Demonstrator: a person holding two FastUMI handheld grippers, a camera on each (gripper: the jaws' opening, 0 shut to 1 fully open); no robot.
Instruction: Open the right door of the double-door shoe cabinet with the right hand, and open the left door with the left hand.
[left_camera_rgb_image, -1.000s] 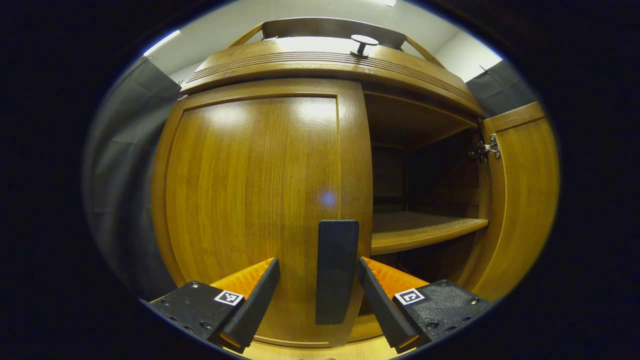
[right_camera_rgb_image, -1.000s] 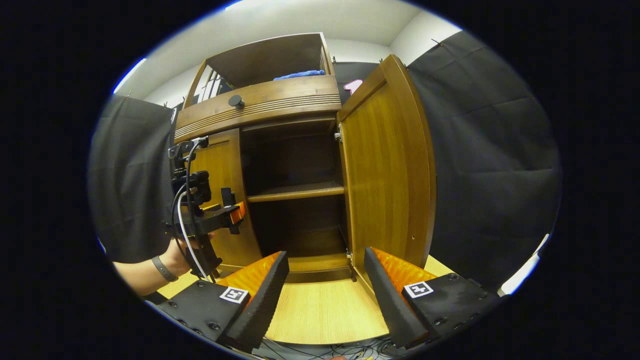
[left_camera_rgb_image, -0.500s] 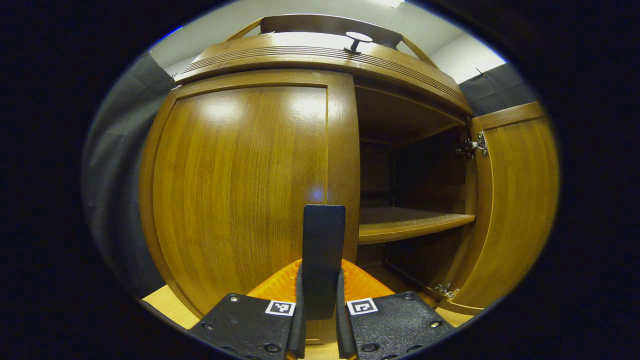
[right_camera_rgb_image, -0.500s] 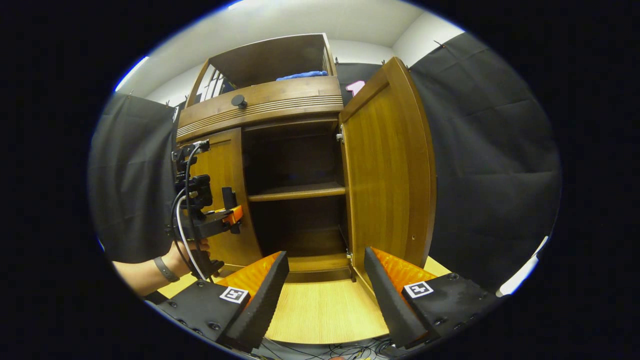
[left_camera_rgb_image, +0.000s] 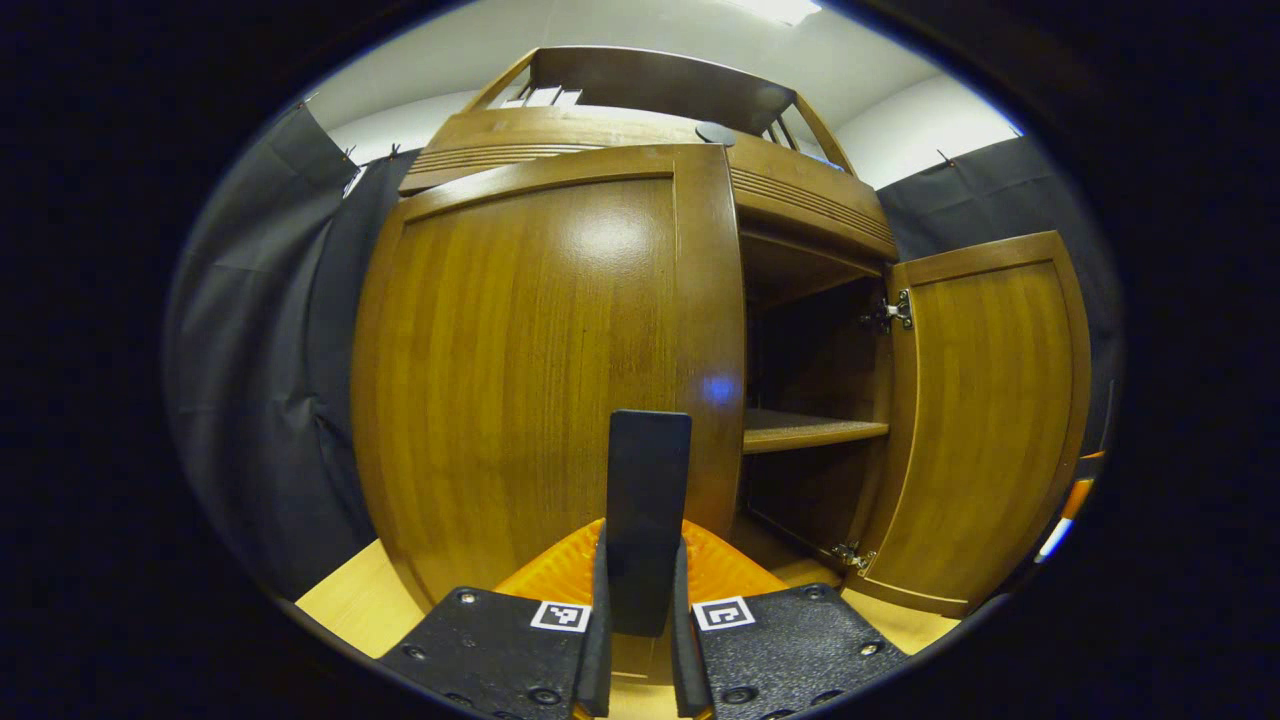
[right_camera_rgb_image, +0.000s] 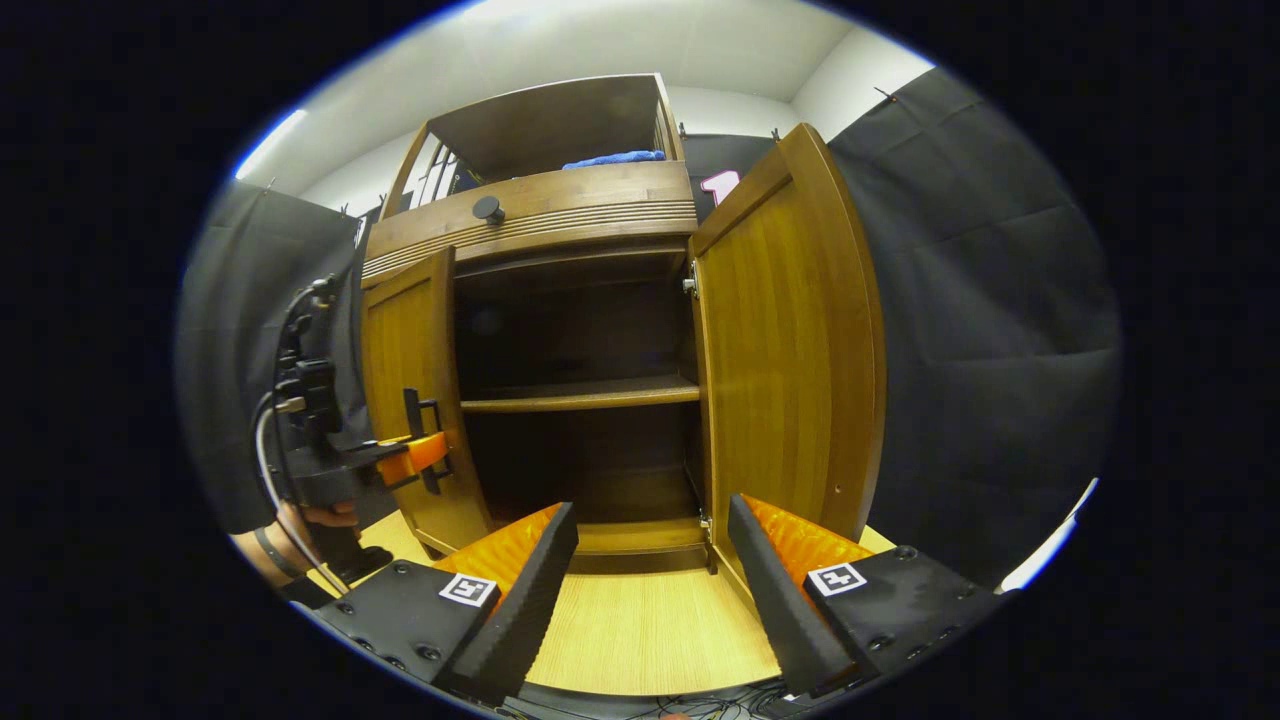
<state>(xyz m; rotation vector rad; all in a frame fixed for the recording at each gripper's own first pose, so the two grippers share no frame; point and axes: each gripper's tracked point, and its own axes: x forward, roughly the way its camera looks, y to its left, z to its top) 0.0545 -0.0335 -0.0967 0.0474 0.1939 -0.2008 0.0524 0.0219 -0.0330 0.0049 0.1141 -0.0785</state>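
Observation:
The wooden shoe cabinet (right_camera_rgb_image: 545, 215) stands ahead with both doors swung out. In the left gripper view the left door (left_camera_rgb_image: 540, 380) is partly open and my left gripper (left_camera_rgb_image: 640, 640) is shut on its dark bar handle (left_camera_rgb_image: 648, 500). The right door (left_camera_rgb_image: 985, 420) stands wide open. In the right gripper view my right gripper (right_camera_rgb_image: 650, 590) is open and holds nothing, set back from the cabinet above the light wooden floor board. There the left door (right_camera_rgb_image: 410, 390) stands ajar, with the left gripper (right_camera_rgb_image: 420, 455) on its handle (right_camera_rgb_image: 412, 425). The right door (right_camera_rgb_image: 790, 350) is wide open.
Inside the cabinet a shelf (right_camera_rgb_image: 580, 393) crosses at mid height. A drawer with a round knob (right_camera_rgb_image: 488, 208) sits above the doors, with a blue cloth (right_camera_rgb_image: 610, 158) on the upper shelf. Black cloth walls hang on both sides. Cables (right_camera_rgb_image: 640, 705) lie near the floor board's front edge.
My left gripper shut on the left door's handle and pulled the door outward, so it now stands ajar. The right gripper stayed open and nearly still.

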